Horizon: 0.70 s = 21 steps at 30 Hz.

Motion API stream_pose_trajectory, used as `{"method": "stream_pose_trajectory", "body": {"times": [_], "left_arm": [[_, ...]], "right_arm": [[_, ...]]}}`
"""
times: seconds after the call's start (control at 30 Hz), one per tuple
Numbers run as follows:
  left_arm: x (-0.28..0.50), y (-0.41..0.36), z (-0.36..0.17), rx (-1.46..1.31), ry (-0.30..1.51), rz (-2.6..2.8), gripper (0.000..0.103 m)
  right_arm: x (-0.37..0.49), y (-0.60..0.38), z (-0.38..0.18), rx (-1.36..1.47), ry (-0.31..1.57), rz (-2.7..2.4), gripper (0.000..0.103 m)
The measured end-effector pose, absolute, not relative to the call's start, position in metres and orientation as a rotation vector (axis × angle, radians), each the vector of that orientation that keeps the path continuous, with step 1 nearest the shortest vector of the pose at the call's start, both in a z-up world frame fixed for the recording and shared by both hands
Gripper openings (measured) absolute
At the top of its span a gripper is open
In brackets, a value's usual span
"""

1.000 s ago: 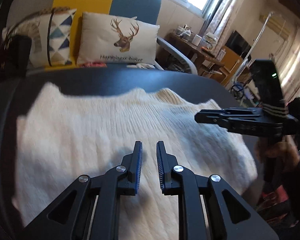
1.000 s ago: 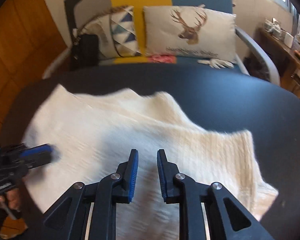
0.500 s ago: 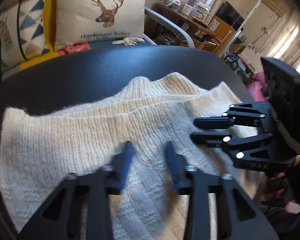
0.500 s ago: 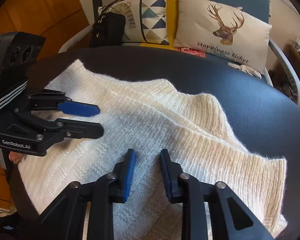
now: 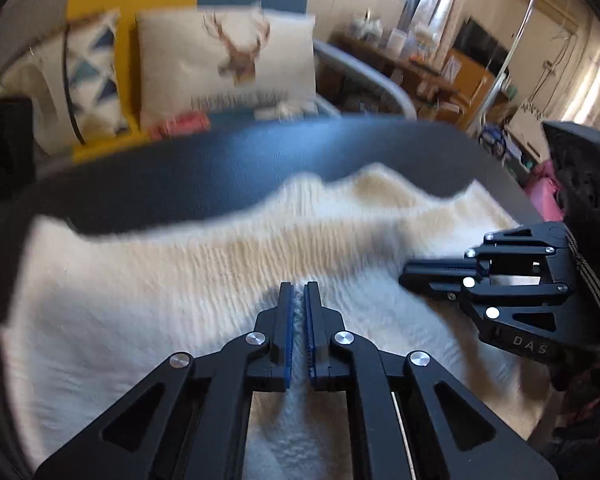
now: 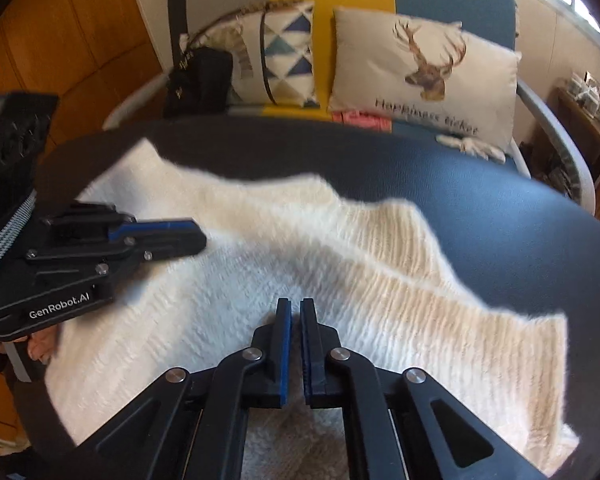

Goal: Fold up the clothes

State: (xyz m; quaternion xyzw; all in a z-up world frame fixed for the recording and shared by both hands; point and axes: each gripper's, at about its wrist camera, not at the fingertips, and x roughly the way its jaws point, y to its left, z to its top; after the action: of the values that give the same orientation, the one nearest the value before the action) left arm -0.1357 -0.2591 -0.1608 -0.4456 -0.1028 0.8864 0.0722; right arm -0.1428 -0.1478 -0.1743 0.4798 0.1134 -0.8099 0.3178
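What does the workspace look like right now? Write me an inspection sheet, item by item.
Surface: dark round table, bare along its far side.
Job's things: cream knit sweater spread over the near side, rumpled, far edge wavy.
Clutter: nothing seen on the table.
Grippers: left tongs nearly closed with a pinch of knit between the pads; right tongs nearly closed low over the sweater, whether cloth is gripped cannot be told.
Cables: nothing seen.
Surroundings: sofa behind the table with a deer cushion, a triangle-pattern cushion, a black bag; a cluttered wooden desk by the window.
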Motion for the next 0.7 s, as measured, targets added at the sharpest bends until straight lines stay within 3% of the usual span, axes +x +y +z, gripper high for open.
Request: {"method": "stream_pose_trajectory", "body": {"times": [0.17, 0.23, 0.3, 0.53, 0.7], "left_arm": [[-0.119, -0.277, -0.148, -1.276, -0.464, 2.672, 0.014], [-0.105, -0.284, -0.139, -1.243, -0.45, 2.717, 0.015], [-0.089, -0.29, -0.134, -1.236, -0.411, 2.772, 0.015], [-0.051, -0.329, -0.162, -1.365, -0.501, 2.878, 0.015], [-0.033, -0.338, -0.162, -1.263, -0.685, 2.872, 0.015]], "right_arm": [[-0.145, -0.14, -0.169, 1.283, 0.188, -2.134, 0.006], [-0.141, -0.142, -0.158, 1.246, 0.158, -2.123, 0.015], [-0.134, -0.149, -0.146, 1.189, 0.147, -2.11, 0.017], [-0.137, -0.209, -0.166, 1.202, 0.292, -2.078, 0.017], [-0.148, -0.208, -0.174, 1.264, 0.242, -2.086, 0.016]]}}
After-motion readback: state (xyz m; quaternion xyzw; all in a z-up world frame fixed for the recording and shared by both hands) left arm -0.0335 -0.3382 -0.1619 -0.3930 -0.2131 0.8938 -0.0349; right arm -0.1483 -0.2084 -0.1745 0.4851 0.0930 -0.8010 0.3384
